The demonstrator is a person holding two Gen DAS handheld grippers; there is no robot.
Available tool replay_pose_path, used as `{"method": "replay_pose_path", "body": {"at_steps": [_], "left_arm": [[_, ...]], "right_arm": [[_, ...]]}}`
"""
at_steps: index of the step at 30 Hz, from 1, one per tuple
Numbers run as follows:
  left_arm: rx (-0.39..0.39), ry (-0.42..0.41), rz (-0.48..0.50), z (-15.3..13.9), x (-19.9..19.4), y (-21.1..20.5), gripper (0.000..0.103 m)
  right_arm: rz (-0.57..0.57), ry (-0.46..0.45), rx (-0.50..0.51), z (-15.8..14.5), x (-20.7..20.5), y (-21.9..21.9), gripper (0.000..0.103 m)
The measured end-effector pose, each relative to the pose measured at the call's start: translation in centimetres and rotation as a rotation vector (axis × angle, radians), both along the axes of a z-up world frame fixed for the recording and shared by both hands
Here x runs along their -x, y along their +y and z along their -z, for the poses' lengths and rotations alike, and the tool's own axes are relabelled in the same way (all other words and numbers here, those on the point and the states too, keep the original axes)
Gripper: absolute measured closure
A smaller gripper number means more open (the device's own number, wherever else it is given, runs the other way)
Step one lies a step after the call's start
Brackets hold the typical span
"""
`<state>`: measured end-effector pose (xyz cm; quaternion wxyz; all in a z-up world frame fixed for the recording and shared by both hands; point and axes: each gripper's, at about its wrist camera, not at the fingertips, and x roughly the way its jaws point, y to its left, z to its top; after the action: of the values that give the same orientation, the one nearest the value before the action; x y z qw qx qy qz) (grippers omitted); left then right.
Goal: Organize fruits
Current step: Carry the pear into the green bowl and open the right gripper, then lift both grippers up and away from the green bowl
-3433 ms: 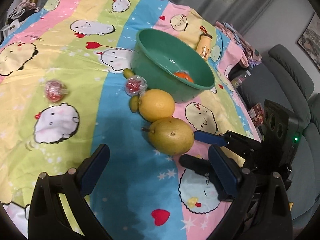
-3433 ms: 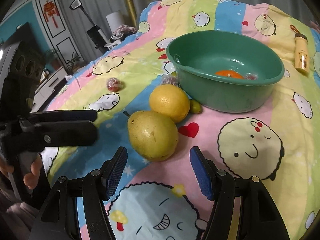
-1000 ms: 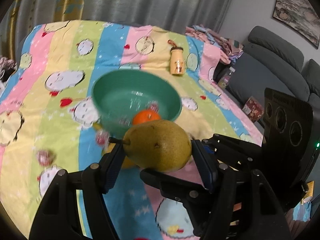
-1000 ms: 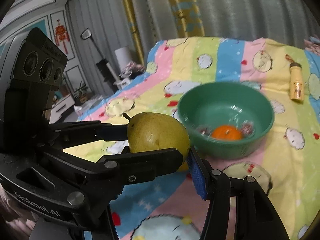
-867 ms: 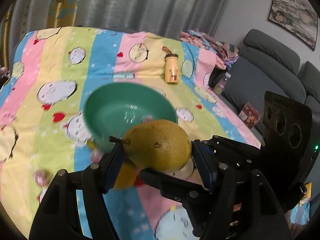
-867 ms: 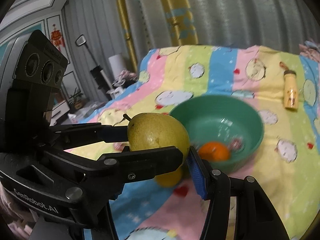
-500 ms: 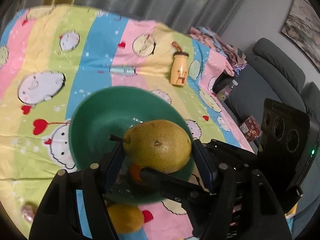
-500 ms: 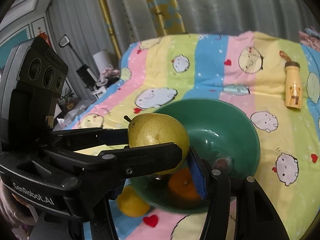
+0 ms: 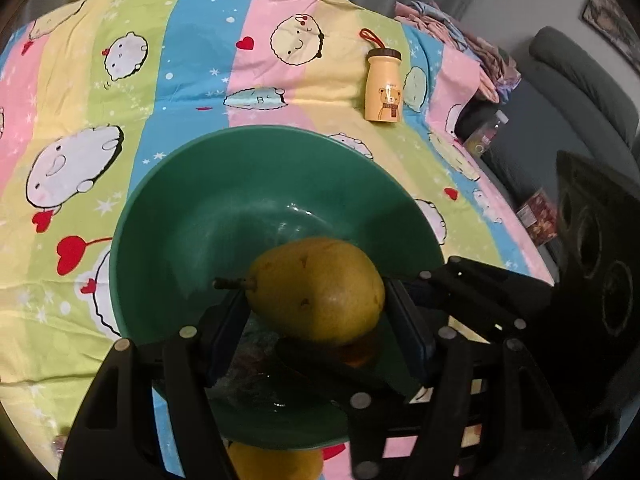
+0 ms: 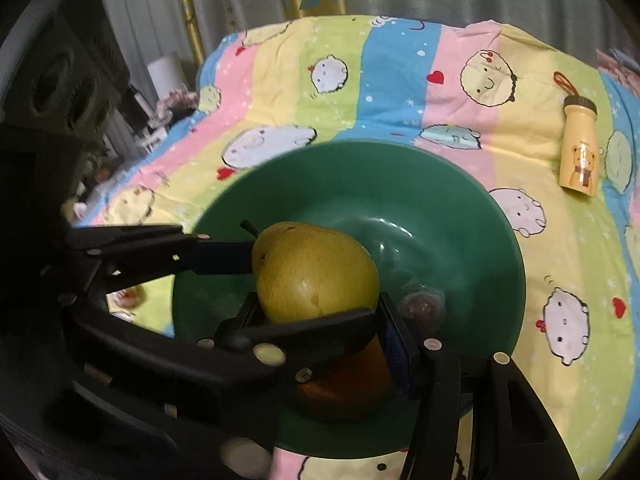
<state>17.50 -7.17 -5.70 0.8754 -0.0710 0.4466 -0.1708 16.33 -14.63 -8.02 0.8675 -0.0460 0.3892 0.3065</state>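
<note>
A yellow-green pear (image 9: 316, 290) hangs over the open mouth of a green bowl (image 9: 168, 184), pinned from four sides; the left gripper (image 9: 316, 320) has its blue pads pressed on the fruit's flanks at 9 and 3 o'clock in its own view, and the right gripper (image 10: 320, 320) is clamped on the same pear, its near pad at the fruit's 4 o'clock and one black finger of the other tool crossing in front at 6 o'clock. The stem points toward 9 o'clock in the left wrist view. Both tools slope steeply downward toward the bowl's floor, their frames crossing beneath the fruit.

The likely trouble lies in the release: should one pair of jaws part ahead of the other, the pear could roll off the remaining pads and drop unevenly; it would land on the orange (image 10: 348, 384) directly below at 6 o'clock, or on the wrapped reddish item (image 10: 424, 306) at 3 o'clock in the right wrist view, and bruising looks possible. The interlocked fingers could also snag each other on withdrawal and jog the bowl across the soft cartoon-print blanket (image 9: 192, 60). A second yellow fruit (image 9: 276, 460) lies outside the rim at 6 o'clock; a small yellow bottle (image 9: 384, 88) lies on its side at 1 o'clock, well clear.
</note>
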Motion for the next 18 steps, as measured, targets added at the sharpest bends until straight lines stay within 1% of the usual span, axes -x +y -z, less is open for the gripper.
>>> {"method": "replay_pose_path", "body": {"at_steps": [5, 7, 9, 10, 11, 15, 18], "left_arm": [[-0.003, 0.004, -0.013, 0.1, -0.2, 0.1, 0.034], [0.006, 0.012, -0.034, 0.2, -0.4, 0.3, 0.034], [0.018, 0.009, -0.055, 0.0, -0.5, 0.6, 0.032], [0.031, 0.005, -0.065, -0.1, -0.4, 0.8, 0.030], [0.046, 0.000, -0.074, -0.4, -0.4, 1.0, 0.027], [0.081, -0.047, -0.099, -2.0, 0.5, 1.9, 0.023], [0.086, -0.090, -0.117, -3.6, 1.6, 2.9, 0.022]], "right_arm": [[0.013, 0.002, 0.008, -0.1, 0.0, -0.3, 0.045], [0.023, 0.010, 0.004, -0.1, -0.1, -0.6, 0.040], [0.043, 0.002, 0.013, -0.3, 0.0, -0.9, 0.038], [0.052, -0.005, 0.019, -0.4, 0.1, -0.9, 0.038], [0.059, -0.011, 0.020, -0.6, 0.2, -1.1, 0.038], [0.079, -0.029, 0.005, -1.5, 0.6, -2.2, 0.038], [0.090, -0.037, -0.016, -2.1, 1.1, -2.8, 0.038]]}}
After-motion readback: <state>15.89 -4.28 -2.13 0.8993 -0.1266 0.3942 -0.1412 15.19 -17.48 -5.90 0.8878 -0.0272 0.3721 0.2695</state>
